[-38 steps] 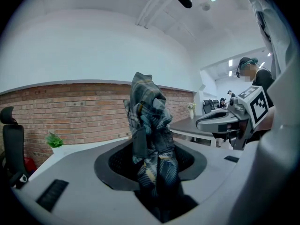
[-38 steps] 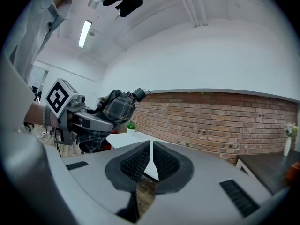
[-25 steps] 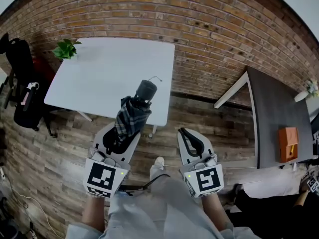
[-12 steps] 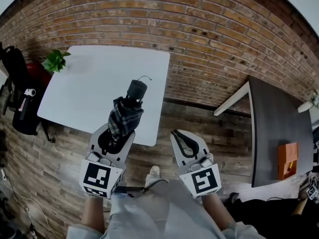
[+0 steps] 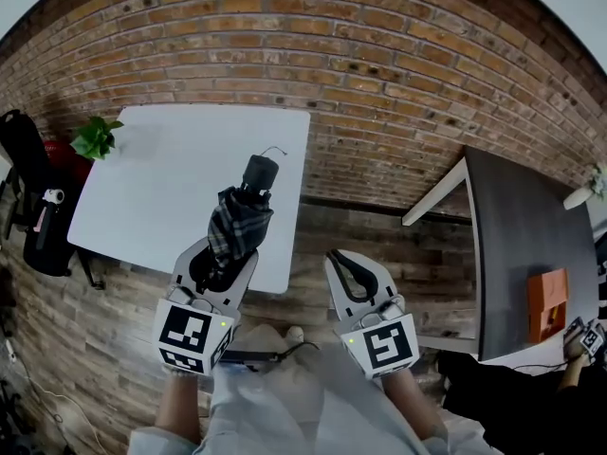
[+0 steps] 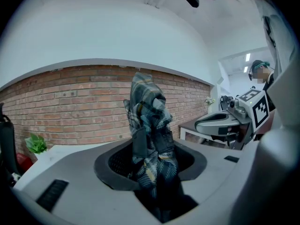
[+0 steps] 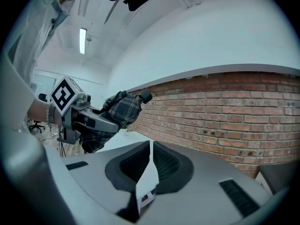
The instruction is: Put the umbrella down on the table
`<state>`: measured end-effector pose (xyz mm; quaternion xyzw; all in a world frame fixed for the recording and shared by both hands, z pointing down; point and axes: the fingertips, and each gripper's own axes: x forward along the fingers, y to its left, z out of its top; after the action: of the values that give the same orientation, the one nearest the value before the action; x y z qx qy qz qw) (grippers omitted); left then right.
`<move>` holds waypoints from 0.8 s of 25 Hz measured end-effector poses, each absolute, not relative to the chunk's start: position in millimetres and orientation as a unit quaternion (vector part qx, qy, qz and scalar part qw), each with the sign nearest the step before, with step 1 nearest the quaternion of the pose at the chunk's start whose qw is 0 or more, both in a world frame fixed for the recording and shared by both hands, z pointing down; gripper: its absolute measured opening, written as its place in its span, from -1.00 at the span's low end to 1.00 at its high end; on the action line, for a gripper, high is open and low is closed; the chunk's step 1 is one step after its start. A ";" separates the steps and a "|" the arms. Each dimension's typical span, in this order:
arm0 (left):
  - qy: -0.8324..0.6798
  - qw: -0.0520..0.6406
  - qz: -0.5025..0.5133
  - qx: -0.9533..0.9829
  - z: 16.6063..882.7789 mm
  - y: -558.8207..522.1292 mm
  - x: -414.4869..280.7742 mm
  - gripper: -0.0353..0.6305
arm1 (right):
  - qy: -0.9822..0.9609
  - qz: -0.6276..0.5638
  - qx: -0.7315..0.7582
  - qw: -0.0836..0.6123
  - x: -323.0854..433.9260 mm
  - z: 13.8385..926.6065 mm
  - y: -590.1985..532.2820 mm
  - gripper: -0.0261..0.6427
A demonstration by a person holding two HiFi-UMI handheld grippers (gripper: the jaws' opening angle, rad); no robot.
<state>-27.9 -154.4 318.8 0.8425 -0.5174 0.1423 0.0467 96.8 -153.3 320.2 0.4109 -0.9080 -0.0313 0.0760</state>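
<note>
White table [image 5: 171, 197], plant [image 5: 96, 137] at corner

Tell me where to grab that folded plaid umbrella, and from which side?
Probably the middle of the umbrella, its folded canopy, coming from the end opposite the black handle, as the left gripper does: that bundle is slim enough to fit between the jaws.

Folded plaid umbrella [image 5: 237, 227] held aloft near white table's [image 5: 161, 183] edge.
</note>
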 end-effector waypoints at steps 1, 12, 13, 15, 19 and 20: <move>-0.517 0.046 0.144 0.842 318.0 -157.7 -27.6 -0.26 | -0.906 -0.030 0.415 0.075 99.4 319.3 -155.7 -0.77; -0.511 0.054 0.157 0.843 322.6 -190.5 -33.8 -0.26 | -0.900 -0.021 0.430 0.074 100.3 322.3 -185.1 -0.77; -0.509 0.055 0.161 0.844 324.9 -194.4 -34.7 -0.26 | -0.899 -0.020 0.431 0.076 99.3 323.8 -188.2 -0.77; -0.506 0.059 0.168 0.844 330.5 -202.0 -36.0 -0.26 | -0.898 -0.018 0.432 0.080 97.5 327.0 -194.2 -0.77; -0.493 0.067 0.186 0.847 344.4 -219.1 -37.0 -0.26 | -0.894 -0.010 0.440 0.087 95.9 333.2 -206.1 -0.77; -0.489 0.069 0.193 0.848 348.6 -224.9 -37.9 -0.26 | -0.892 -0.007 0.443 0.089 95.0 334.7 -209.7 -0.77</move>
<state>-37.9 -224.9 348.6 0.8478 -0.4891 0.1929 0.0688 95.0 -209.7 334.7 0.4428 -0.8922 -0.0071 0.0889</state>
